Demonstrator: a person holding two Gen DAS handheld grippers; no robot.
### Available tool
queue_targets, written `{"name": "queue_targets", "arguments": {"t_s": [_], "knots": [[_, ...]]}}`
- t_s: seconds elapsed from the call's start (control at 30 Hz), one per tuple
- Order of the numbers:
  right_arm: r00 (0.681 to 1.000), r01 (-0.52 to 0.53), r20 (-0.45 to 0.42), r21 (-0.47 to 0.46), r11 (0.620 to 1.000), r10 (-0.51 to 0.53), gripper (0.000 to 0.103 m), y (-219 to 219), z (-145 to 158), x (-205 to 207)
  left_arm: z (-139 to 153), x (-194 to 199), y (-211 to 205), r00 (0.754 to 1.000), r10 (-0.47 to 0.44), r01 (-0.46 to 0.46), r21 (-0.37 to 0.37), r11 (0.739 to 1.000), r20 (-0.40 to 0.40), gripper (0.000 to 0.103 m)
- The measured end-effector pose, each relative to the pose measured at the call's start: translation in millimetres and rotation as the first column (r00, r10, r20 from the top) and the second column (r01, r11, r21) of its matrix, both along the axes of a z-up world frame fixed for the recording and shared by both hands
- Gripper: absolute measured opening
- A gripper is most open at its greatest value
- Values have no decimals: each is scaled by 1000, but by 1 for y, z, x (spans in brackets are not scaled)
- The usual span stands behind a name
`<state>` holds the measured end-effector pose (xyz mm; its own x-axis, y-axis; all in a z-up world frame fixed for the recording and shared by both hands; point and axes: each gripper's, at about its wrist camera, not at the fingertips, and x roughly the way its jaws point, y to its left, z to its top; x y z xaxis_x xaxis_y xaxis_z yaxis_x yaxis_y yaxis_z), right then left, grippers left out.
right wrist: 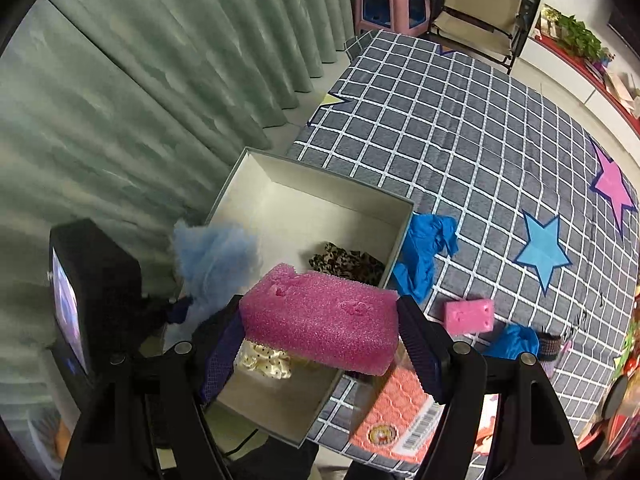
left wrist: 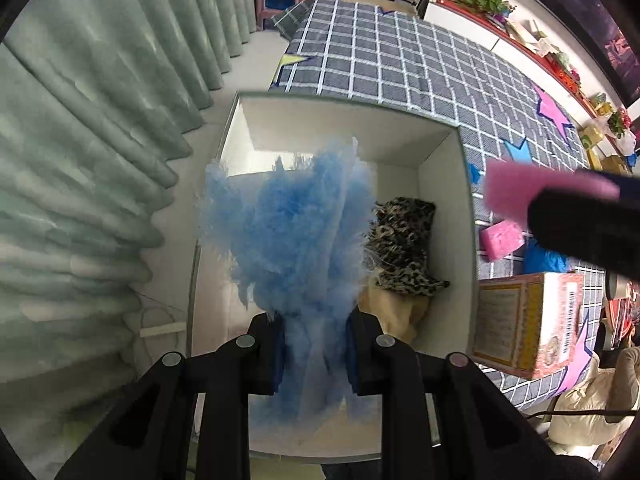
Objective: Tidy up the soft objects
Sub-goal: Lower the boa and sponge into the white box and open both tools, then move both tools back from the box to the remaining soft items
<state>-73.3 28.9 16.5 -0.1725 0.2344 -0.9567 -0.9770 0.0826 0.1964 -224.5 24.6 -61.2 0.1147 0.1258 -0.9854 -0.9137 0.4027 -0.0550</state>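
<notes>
- Blue fluffy tuft [left wrist: 296, 240]: clamped, hanging above the white box [left wrist: 440, 136].
- Pink sponge [right wrist: 320, 320]: held over the box's near corner.
- Leopard-print cloth [left wrist: 404, 248]: lies inside the box.

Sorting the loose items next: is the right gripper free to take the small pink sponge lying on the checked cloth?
Probably not yet: the right gripper is shut on a large pink sponge. The small pink sponge lies uncovered.

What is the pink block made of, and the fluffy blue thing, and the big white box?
Pink block: looks like sponge foam, since its surface is full of tiny holes and dents.
Fluffy blue thing: seems to be soft fuzzy fibre or fake fur, with wispy strands sticking out.
White box: probably stiff cardboard, with thin flat matte walls and sharp folded corners.
</notes>
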Motion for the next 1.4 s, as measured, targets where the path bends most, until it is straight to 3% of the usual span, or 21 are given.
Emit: {"name": "queue_targets", "arguments": {"t_s": [0.4,0.5,0.53,0.57,0.63,0.77,0.9,1.13,1.27,1.4], "knots": [[996,30,-87,-34,999,-33,76,28,-17,0,-19,-9,-2,998,61,-59,-49,997,26,28],[987,46,-152,-24,999,-49,78,32,-19,4,-20,-9,0,996,74,-71,-56,996,50,49],[983,54,-176,-29,998,-58,86,32,-20,7,-20,-9,0,995,77,-74,-62,995,56,71],[981,64,-181,-28,998,-69,102,32,-20,9,-20,-9,1,994,85,-80,-73,994,68,90],[981,94,-172,1,996,-92,103,29,-14,18,-17,-10,2,988,106,-98,-74,992,113,96],[979,131,-159,9,991,-128,103,17,-2,54,-12,-5,5,987,111,-104,-63,993,118,103],[960,241,-145,-7,971,-239,103,-7,0,113,-5,4,10,983,103,-91,-78,993,154,103],[902,428,-6,-122,896,-432,103,-59,-33,205,14,45,15,988,17,-11,-43,999,153,103],[927,373,23,-175,911,-375,103,-57,-58,208,20,62,16,989,-1,7,-45,999,147,103],[972,234,22,-189,954,-234,103,-24,-81,184,25,71,8,991,3,3,-51,999,132,103]]}}
